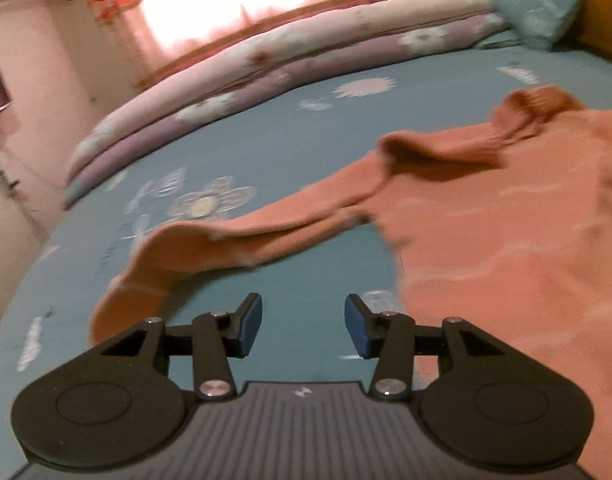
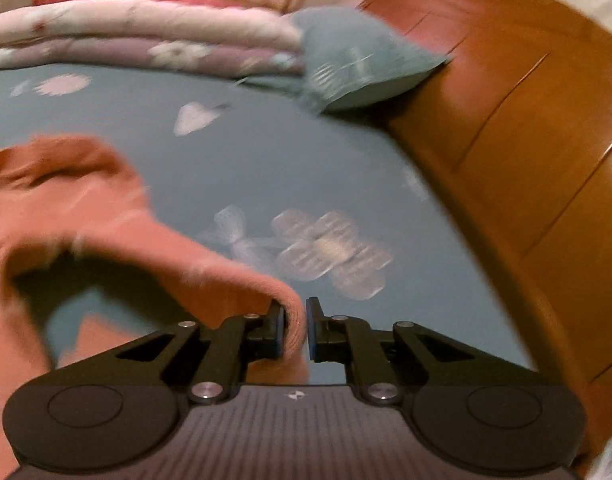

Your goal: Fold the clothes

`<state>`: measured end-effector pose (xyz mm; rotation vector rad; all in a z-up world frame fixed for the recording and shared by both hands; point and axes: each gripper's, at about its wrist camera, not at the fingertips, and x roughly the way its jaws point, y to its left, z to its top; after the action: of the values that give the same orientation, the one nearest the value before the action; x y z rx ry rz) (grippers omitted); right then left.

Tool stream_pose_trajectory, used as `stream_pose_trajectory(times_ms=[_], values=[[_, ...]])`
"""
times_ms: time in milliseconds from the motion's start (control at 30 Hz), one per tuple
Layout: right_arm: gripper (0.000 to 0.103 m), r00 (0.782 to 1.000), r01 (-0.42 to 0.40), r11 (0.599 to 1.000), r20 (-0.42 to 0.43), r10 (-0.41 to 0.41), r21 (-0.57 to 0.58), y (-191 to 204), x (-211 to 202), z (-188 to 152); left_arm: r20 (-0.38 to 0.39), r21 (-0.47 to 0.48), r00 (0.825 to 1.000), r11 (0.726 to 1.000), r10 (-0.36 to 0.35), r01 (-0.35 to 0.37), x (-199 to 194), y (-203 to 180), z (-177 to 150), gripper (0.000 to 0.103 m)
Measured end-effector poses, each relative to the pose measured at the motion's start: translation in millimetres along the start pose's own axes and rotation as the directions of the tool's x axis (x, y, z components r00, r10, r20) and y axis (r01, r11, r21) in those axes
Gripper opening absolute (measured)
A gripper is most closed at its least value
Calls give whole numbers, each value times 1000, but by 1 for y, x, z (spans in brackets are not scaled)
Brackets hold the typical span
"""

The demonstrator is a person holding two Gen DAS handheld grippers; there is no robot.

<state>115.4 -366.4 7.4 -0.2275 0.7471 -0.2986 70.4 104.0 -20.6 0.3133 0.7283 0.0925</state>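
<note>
Right gripper (image 2: 296, 330): fingers closed down on a fold of the orange sweater (image 2: 66, 216), what looks like the sleeve end, cloth pinched between the blue pads. The fabric runs from there up and left in a raised arch, clear of the bed (image 2: 246, 160) underneath.

Left gripper (image 1: 303, 326): fingers apart, nothing between them, only blue sheet showing in the gap. The other sleeve (image 1: 178, 256) lies just ahead and to its left, flat on the bed; the sweater body sits to its right, collar (image 1: 534, 108) further back.

Step, as I read it: sleeve fold on the right side, one sleeve gripped and lifted. Left side not yet picked.

Next move needs: carry the gripped sleeve across onto the body, lay it flat, then let go. Left needs to get onto the sleeve cuff or the hem edge before closing.

Far side: rolled floral quilt (image 1: 266, 68), teal pillow (image 2: 358, 64) against the wooden headboard (image 2: 506, 120). Both views motion-blurred.
</note>
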Motion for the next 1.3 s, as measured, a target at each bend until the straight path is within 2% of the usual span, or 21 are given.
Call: stream_pose_trajectory(times_ms=[200, 367, 500, 567, 667, 700, 767, 800, 833, 900, 1000, 1100, 1167, 1300], values=[[13, 997, 73, 995, 32, -75, 68, -29, 31, 32, 25, 56, 999, 997, -48, 47, -16, -34, 5, 47], [13, 984, 169, 979, 43, -175, 113, -32, 58, 47, 15, 58, 997, 995, -78, 77, -23, -44, 7, 49], [13, 981, 192, 975, -30, -190, 108, -22, 89, 41, 4, 47, 995, 994, -99, 99, -22, -50, 5, 49], [13, 983, 177, 980, -67, -171, 95, -14, 98, 32, -6, 33, 993, 993, -114, 114, -21, -53, 4, 50], [23, 984, 150, 983, -114, -138, 105, -8, 103, 18, -20, 9, 990, 990, -139, 139, -21, -58, 3, 50], [30, 985, 133, 984, -125, -118, 120, -8, 99, 14, -23, 3, 989, 989, -146, 146, -21, -59, 2, 51], [32, 988, 95, 985, -138, -74, 146, -9, 89, 7, -23, -11, 986, 987, -162, 162, -24, -63, 1, 51], [37, 989, 74, 985, -139, -52, 156, -9, 80, 5, -15, -17, 985, 985, -172, 171, -26, -64, 0, 51], [45, 990, 53, 985, -139, -30, 166, -9, 69, 2, -7, -24, 983, 983, -184, 184, -30, -65, -1, 56], [55, 991, -15, 981, -125, 40, 194, -8, 47, -3, 9, -43, 978, 977, -208, 208, -37, -67, -3, 63], [60, 980, -133, 961, -116, 164, 241, 1, 15, -8, 25, -90, 971, 967, -237, 238, -47, -70, -7, 64], [68, 952, -245, 934, -119, 283, 259, 22, -9, -14, 38, -135, 967, 958, -251, 253, -58, -70, -11, 64], [68, 925, -317, 912, -127, 358, 259, 41, -21, -16, 51, -159, 967, 953, -251, 256, -66, -69, -14, 66], [68, 869, -433, 888, -191, 457, 157, 106, -46, -21, 99, -205, 965, 944, -242, 258, -85, -59, -24, 71]])
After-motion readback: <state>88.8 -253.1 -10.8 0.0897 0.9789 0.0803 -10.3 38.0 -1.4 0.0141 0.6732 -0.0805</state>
